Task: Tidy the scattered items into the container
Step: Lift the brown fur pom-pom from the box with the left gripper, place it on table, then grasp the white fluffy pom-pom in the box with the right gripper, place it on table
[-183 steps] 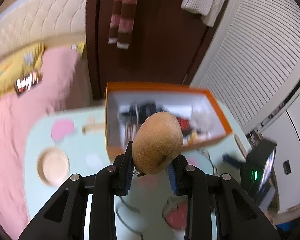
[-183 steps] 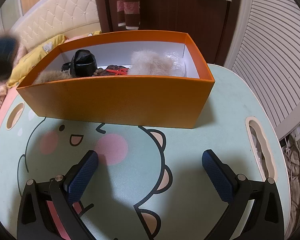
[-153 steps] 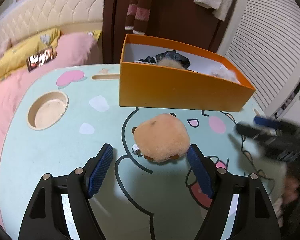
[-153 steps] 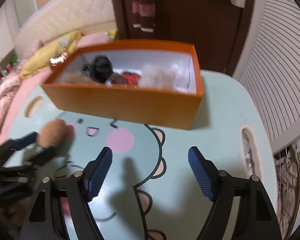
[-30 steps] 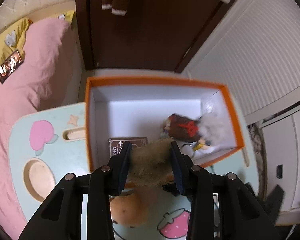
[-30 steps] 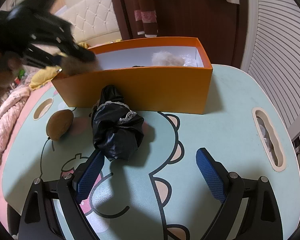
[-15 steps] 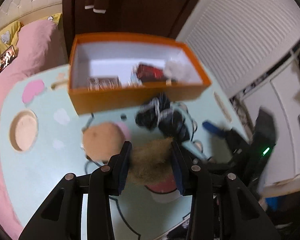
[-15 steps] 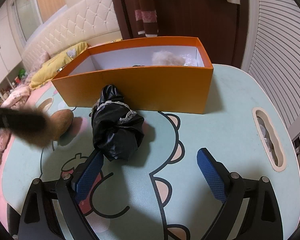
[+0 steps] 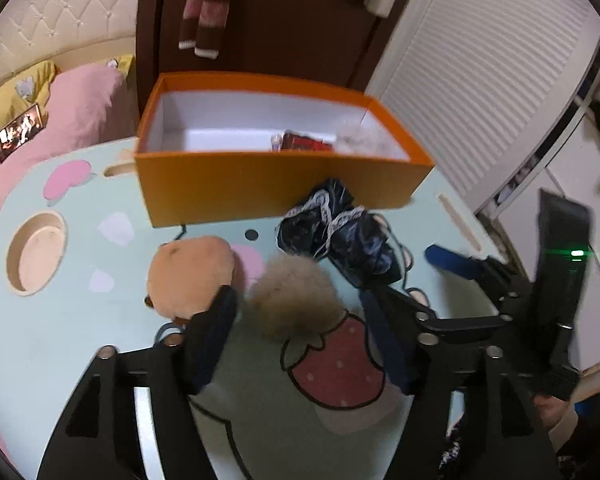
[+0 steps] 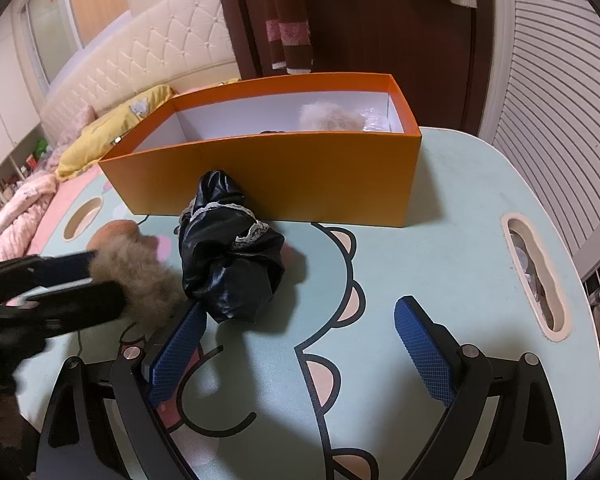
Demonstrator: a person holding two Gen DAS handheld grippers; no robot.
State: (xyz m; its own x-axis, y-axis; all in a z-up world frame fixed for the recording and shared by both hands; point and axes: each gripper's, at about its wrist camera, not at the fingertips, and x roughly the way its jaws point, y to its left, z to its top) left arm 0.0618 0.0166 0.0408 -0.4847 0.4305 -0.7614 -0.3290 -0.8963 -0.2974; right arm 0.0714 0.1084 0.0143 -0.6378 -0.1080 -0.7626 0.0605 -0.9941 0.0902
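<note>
A fluffy beige pompom (image 9: 292, 294) lies on the mint cartoon table between the fingers of my left gripper (image 9: 295, 310). The jaws are opening and their pads stand off the fur on both sides. A round tan plush (image 9: 190, 276) sits just left of it, and a black lace-trimmed bundle (image 9: 336, 236) behind it on the right. The orange box (image 9: 276, 188) stands behind them. In the right wrist view my right gripper (image 10: 300, 340) is open and empty, with its left pad beside the black bundle (image 10: 232, 264). The left gripper (image 10: 96, 280) comes in from the left around the pompom (image 10: 144, 280).
Inside the orange box (image 10: 280, 176) lie a red item (image 9: 306, 144) and a pale fluffy ball (image 10: 328, 118). The table has a round cup recess (image 9: 36, 252) at the left and a slot (image 10: 536, 272) at the right. Pink bedding lies to the left; a dark wardrobe and a louvred door stand behind.
The left gripper carried the pompom from above the box down to the table in front of it, then spread its jaws off it. The right gripper stayed still.
</note>
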